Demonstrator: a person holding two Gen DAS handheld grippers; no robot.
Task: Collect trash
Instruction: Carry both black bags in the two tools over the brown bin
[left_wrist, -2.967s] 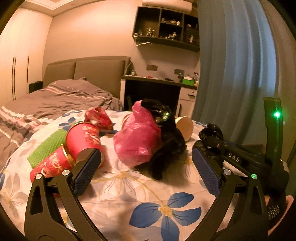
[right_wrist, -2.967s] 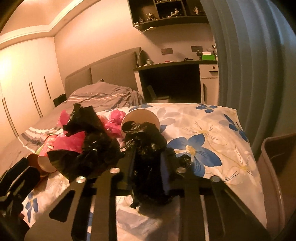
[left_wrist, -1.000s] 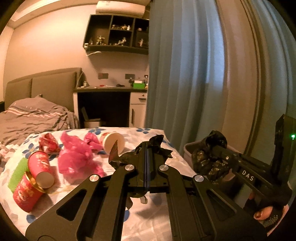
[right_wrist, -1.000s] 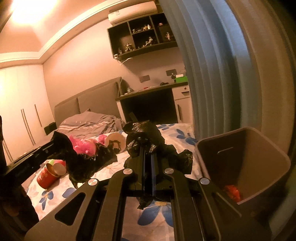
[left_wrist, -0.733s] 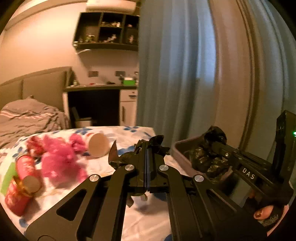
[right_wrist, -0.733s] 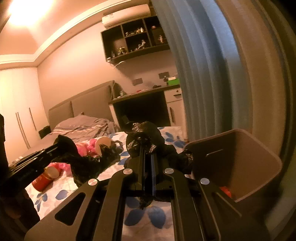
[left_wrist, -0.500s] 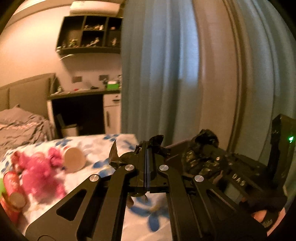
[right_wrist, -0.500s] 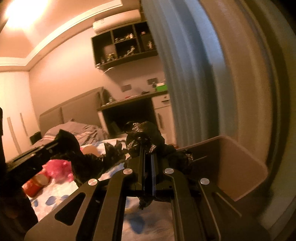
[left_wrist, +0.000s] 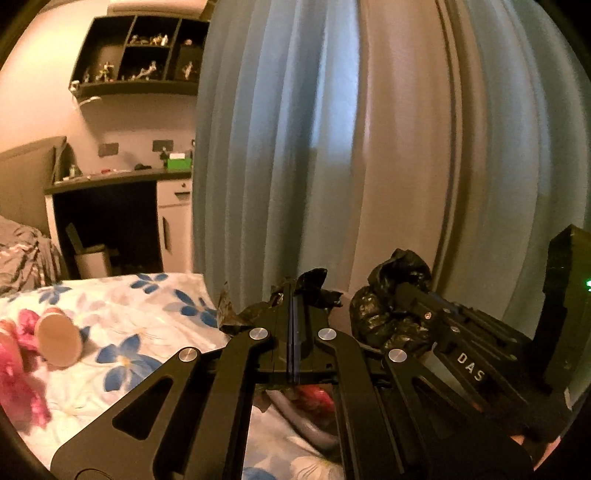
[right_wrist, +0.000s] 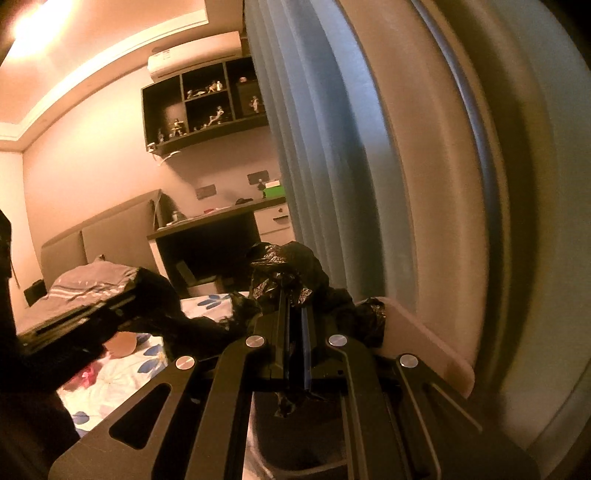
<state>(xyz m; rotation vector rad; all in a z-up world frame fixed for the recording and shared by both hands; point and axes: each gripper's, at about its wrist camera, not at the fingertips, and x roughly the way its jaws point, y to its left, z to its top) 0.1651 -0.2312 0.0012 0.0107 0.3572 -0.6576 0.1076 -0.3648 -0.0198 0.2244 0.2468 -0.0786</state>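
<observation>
My left gripper is shut on a crumpled black plastic bag, held over the brown trash bin. Something red lies inside the bin. To its right, the right gripper grips another black plastic bag. In the right wrist view, my right gripper is shut on that black bag, just above the bin's rim. The left gripper reaches in from the left with its bag trailing.
A floral bedsheet to the left carries a paper cup on its side and a pink plastic bag. Blue curtains hang close behind the bin. A desk and wall shelves stand at the back.
Both grippers have swung right, away from the bed's trash and toward the curtain, each still holding its black bag. The bin has come in beneath them.
</observation>
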